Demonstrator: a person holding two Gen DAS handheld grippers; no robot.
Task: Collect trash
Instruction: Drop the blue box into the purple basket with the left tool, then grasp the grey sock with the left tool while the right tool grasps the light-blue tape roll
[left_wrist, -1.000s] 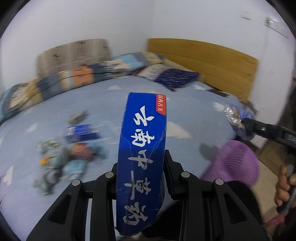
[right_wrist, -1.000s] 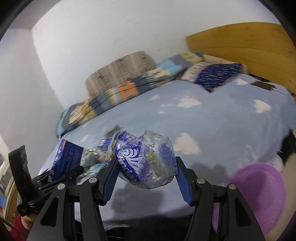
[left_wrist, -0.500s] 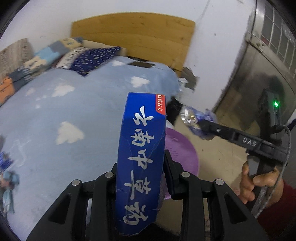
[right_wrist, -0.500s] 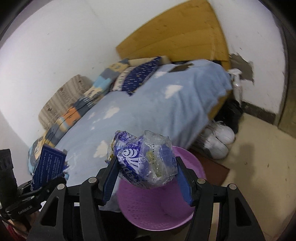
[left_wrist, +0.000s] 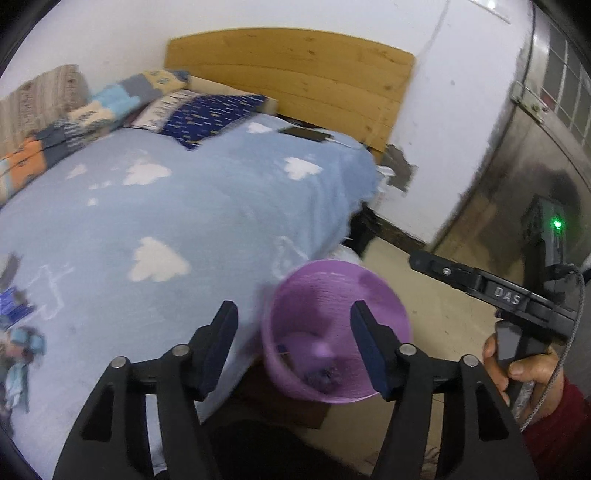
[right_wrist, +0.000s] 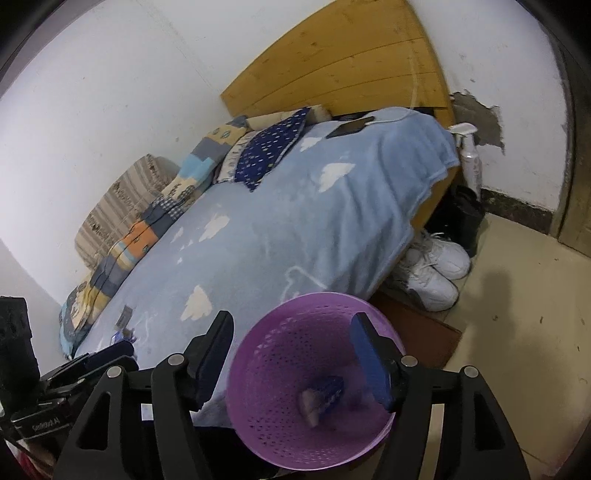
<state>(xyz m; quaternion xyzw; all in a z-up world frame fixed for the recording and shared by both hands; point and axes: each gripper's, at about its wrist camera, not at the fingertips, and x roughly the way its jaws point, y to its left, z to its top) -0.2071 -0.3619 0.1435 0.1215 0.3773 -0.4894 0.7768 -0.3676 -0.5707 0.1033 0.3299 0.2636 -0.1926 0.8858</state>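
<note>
the bed (right_wrist: 280, 221) with its blue cloud blanket stretches ahead and to the left of both our grippers. the purple basket (right_wrist: 295, 435) sits on the floor right below them, against the bed's edge. our left gripper (left_wrist: 291, 325) has just been opening, nothing between its jaws. our right gripper (right_wrist: 291, 336) has just let go too, jaws apart over the basket. a blue wrapper (right_wrist: 330, 393) lies inside the basket. more trash (left_wrist: 18, 332) stays on the blanket, far left of our left gripper.
</note>
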